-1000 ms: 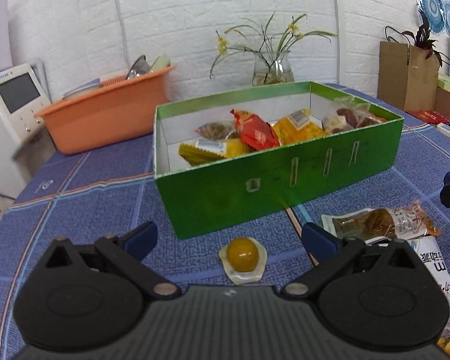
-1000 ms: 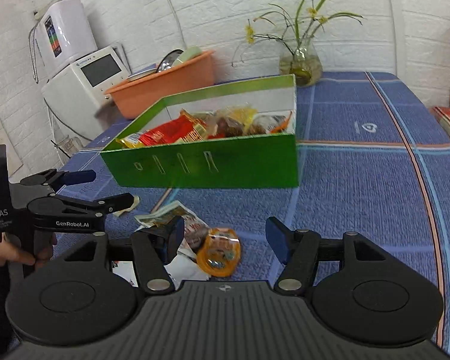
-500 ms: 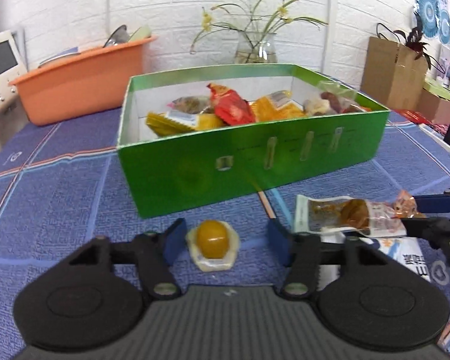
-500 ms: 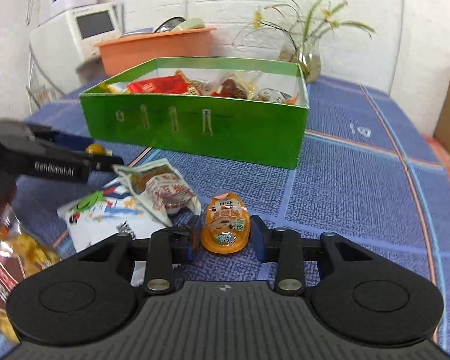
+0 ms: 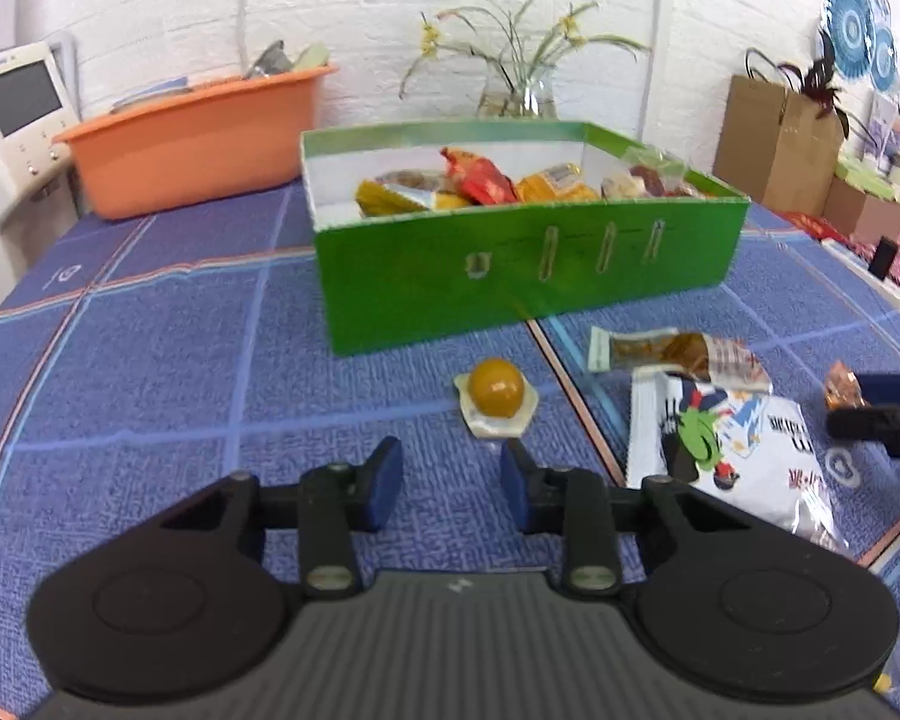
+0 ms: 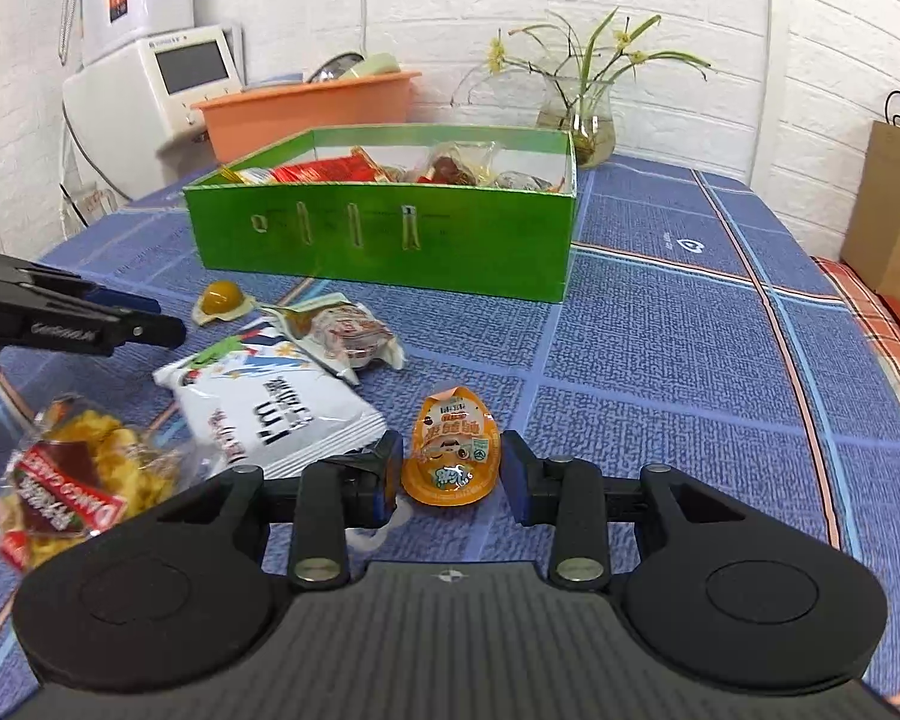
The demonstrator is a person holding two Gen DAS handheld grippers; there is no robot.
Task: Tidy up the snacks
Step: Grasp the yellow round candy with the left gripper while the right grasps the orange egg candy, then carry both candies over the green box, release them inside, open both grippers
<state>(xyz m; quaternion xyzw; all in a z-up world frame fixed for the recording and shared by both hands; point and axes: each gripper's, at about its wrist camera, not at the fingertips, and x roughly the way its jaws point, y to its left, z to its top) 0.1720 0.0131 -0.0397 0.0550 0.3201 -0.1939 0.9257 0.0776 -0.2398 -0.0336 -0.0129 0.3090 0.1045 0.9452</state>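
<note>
Right gripper [image 6: 452, 474] jaws closing around orange jelly cup [image 6: 452, 457]; left gripper [image 5: 452, 483] jaws gaping, short of round yellow jelly [image 5: 496, 396]; chip bag [image 6: 60, 474] partly cropped near table edge.

The left gripper [image 5: 450, 483] hangs low over the table, level and pointing forward, its jaws parted with nothing between the blue pads [image 5: 384, 480]. In the right wrist view it enters from the left edge [image 6: 120, 324], seen side-on. The right gripper [image 6: 452, 474] sits at table level, pointing forward, its jaws brought in on either side of an orange jelly cup [image 6: 453, 450], pads [image 6: 513, 468] at its sides.
</note>
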